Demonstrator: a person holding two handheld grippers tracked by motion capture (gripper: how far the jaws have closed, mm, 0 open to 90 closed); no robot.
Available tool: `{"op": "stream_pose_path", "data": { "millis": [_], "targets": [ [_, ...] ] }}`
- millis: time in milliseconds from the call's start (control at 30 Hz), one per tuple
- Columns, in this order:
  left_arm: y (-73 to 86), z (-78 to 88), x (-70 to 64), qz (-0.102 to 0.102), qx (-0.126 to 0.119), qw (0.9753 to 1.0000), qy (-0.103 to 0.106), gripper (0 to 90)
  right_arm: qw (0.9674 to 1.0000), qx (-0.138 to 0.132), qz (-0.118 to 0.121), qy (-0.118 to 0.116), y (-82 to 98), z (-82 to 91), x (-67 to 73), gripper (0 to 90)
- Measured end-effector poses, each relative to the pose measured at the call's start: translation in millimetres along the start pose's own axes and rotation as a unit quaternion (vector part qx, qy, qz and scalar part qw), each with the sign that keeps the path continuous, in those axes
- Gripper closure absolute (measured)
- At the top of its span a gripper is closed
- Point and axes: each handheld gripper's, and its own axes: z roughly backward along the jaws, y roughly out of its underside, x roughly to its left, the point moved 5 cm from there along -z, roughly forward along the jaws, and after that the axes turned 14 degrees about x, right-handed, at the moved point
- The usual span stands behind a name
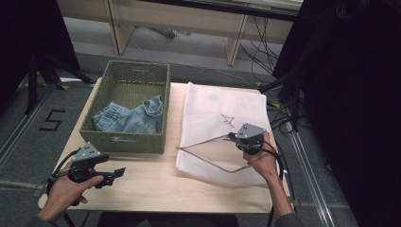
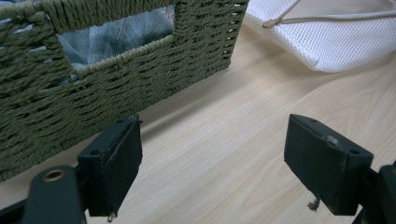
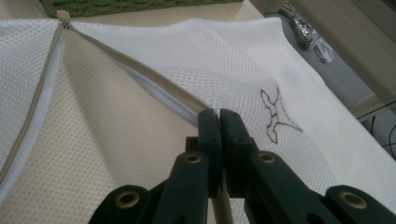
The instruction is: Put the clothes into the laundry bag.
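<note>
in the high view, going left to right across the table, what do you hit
left claw in the person's left hand → green woven rectangular basket holding blue denim jeans → white mesh laundry bag with a beige zip → right claw, shut on the bag's zip edge

1. I see a green woven basket [image 1: 124, 137] on the left side of the table [image 1: 156, 189].
2. Blue jeans [image 1: 130, 118] lie inside the basket.
3. Black cables [image 1: 260, 40] lie on the grey floor [image 1: 189, 49] behind the table.
4. A number five mark [image 1: 51, 120] is on the floor at the left.
</note>
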Motion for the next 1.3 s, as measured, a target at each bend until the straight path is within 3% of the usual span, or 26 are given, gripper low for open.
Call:
{"op": "stream_pose_path", "data": {
  "millis": [200, 467, 667, 867, 1000, 1067, 1133, 1200, 1233, 1300],
  "targets": [
    [-1.6, 0.4, 0.3, 0.003, -0.007, 1.0, -0.002, 19.1, 0.9996, -0.022, -0.004, 0.018, -8.5, 11.1, -9.8, 88.8],
    [-5.5, 2.1, -1.9, 0.005, -0.018, 0.9998, 0.005, 20.7, 0.9987, -0.042, -0.016, 0.023, -20.2, 20.1, -20.0, 88.8],
    [-11.1, 2.2, -10.4, -0.011, -0.029, 0.9994, 0.018, 21.1, 0.9982, -0.05, -0.021, 0.024, -26.1, 22.2, -23.1, 88.8],
    [-18.9, 7.2, -8.4, -0.002, -0.044, 0.9989, 0.015, 20.5, 0.9982, -0.049, -0.025, 0.025, -27.4, 22.3, -23.6, 88.8],
    [-37.7, 15.9, -5.2, -0.015, -0.059, 0.9981, 0.0, 19.0, 0.9982, -0.05, -0.025, 0.023, -28.1, 22.6, -23.8, 88.8],
    [-55.7, 18.0, 2.0, -0.015, -0.063, 0.9979, -0.006, 17.2, 0.9984, -0.047, -0.024, 0.018, -28.4, 22.7, -23.0, 88.8],
    [-71.8, 16.0, 12.1, -0.015, -0.052, 0.9985, -0.006, 15.6, 0.9984, -0.049, -0.023, 0.019, -28.9, 22.7, -23.3, 88.8],
    [-91.2, 12.8, 25.3, -0.001, -0.051, 0.9986, -0.017, 15.1, 0.9983, -0.05, -0.023, 0.018, -29.5, 22.5, -23.1, 88.8],
    [-105.7, 8.1, 32.6, -0.009, -0.042, 0.9989, -0.016, 14.8, 0.9984, -0.05, -0.018, 0.018, -29.4, 22.1, -23.5, 88.7],
    [-119.6, 2.4, 39.2, -0.012, -0.028, 0.9993, -0.019, 14.9, 0.9983, -0.051, -0.022, 0.016, -29.1, 21.3, -23.8, 88.7]
  ]
}}
